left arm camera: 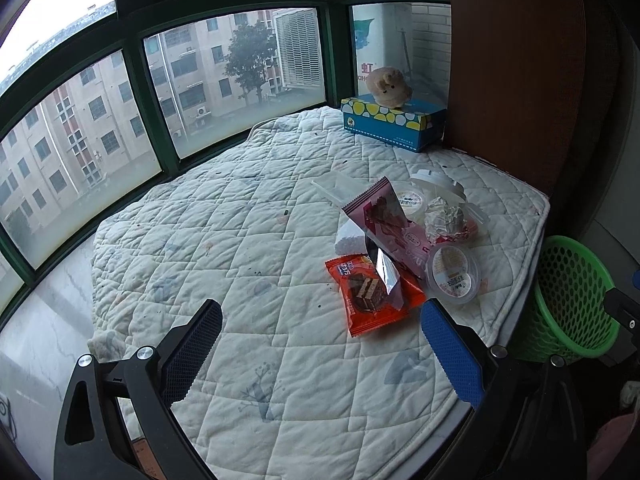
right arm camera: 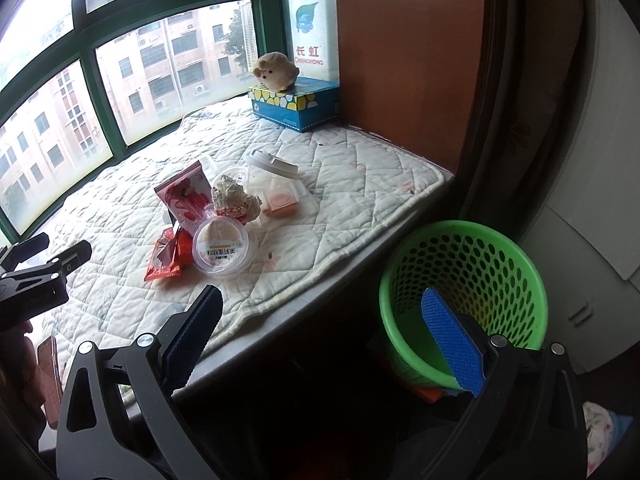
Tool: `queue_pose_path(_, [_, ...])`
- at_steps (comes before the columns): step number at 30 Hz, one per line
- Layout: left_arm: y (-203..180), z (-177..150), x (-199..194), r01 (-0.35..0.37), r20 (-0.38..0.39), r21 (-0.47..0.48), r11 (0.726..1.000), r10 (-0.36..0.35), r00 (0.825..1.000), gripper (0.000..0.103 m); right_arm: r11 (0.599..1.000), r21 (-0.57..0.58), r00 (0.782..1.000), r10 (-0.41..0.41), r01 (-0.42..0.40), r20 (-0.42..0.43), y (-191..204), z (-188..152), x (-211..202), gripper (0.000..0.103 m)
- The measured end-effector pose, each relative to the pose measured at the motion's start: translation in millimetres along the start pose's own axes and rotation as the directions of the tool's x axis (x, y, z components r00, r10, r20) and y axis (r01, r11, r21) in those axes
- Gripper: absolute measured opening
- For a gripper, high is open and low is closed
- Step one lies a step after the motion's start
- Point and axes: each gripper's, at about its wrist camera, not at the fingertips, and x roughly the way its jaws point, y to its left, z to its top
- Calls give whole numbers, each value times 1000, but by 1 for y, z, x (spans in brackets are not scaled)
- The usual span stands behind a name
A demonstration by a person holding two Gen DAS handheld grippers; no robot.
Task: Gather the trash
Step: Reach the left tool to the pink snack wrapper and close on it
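Left wrist view: left tool (left arm camera: 320, 344) wide open, empty; orange snack wrapper (left arm camera: 372, 294) just ahead, nothing collected; next, close on it, carry to green basket (left arm camera: 572, 304) at right.
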Motion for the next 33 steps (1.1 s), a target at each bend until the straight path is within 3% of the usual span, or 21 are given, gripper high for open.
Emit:
queue_pose_path(13, [9,42,38,52,-2,10,999,-52,999,96,1000,-1,1000,15,-15,-13,2,15,18,99])
queue_pose_path(23, [0,67,74,152,-22,73,986,-151,988,95,1000,4,999,22,-22,-29,6,25,33,99])
queue_pose_path(27, [-6,76,100,199,-64,96,975,-194,979,83,1000,-1,999,22,-22,-38,9,26,40,99])
queue_pose_path(33, [-8,85,138,277,-136,79,958,-265,955,75,1000,-4,999,14,-14,-46,10,31,48,98])
